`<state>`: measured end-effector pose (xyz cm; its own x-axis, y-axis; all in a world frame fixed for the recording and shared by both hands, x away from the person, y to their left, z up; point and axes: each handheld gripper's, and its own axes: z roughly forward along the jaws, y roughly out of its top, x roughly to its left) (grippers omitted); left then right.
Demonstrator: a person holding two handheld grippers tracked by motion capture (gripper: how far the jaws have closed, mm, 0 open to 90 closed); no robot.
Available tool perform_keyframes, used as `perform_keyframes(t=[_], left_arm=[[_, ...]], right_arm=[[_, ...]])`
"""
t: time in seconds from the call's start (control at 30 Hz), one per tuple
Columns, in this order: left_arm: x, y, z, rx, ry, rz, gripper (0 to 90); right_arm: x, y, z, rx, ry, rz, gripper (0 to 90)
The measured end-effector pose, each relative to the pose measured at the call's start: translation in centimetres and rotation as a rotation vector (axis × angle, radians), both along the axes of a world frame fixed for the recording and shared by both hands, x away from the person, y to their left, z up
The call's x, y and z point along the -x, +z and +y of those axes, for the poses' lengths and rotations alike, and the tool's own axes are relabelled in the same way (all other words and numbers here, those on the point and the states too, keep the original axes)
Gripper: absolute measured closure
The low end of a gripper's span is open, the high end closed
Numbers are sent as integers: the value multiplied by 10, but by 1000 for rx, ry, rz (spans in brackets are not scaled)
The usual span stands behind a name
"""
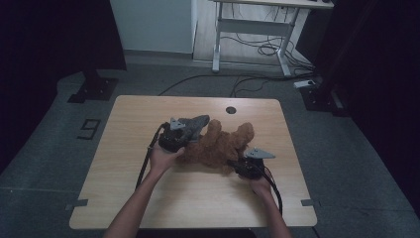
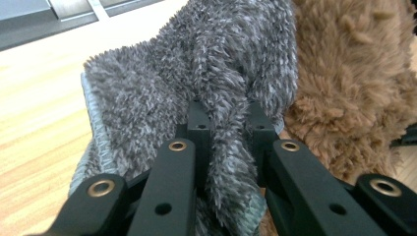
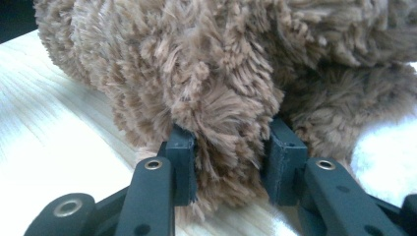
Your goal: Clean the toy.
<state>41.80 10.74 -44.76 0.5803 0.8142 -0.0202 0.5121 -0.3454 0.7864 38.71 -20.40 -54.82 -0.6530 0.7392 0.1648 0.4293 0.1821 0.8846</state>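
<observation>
Wooden table (image 1: 124,188): left gripper (image 1: 174,138) clamped on grey fleece cloth (image 2: 206,73), right gripper (image 1: 246,167) clamped on brown plush toy (image 3: 221,83) lying between both.

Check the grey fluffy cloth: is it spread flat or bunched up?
Bunched up. The grey cloth is gathered into a fold pinched between the left tongs, draped against the brown plush, not lying flat on the table.

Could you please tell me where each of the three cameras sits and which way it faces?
High view: above the person's side, looking forward and down on the table; both forearms show.
Left gripper view: on the left gripper, looking along its jaws, shut on the grey cloth.
Right gripper view: on the right gripper, its jaws gripping the brown plush toy.
Shared: all three show the toy.
</observation>
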Motion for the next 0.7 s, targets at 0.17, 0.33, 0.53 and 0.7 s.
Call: perform_keyframes(t=[0.17,0.33,0.53,0.7], left_arm=[[10,-9,7,39,-14,2,786],[27,-16,15,71,-28,-2,787],[43,-24,26,122,-47,9,787],[54,-25,28,136,-67,6,784]], right_arm=[[5,-1,0,3,3,11,621],[14,2,1,47,29,29,604],[24,1,-7,37,47,61,480],[36,13,-26,-30,24,32,357]])
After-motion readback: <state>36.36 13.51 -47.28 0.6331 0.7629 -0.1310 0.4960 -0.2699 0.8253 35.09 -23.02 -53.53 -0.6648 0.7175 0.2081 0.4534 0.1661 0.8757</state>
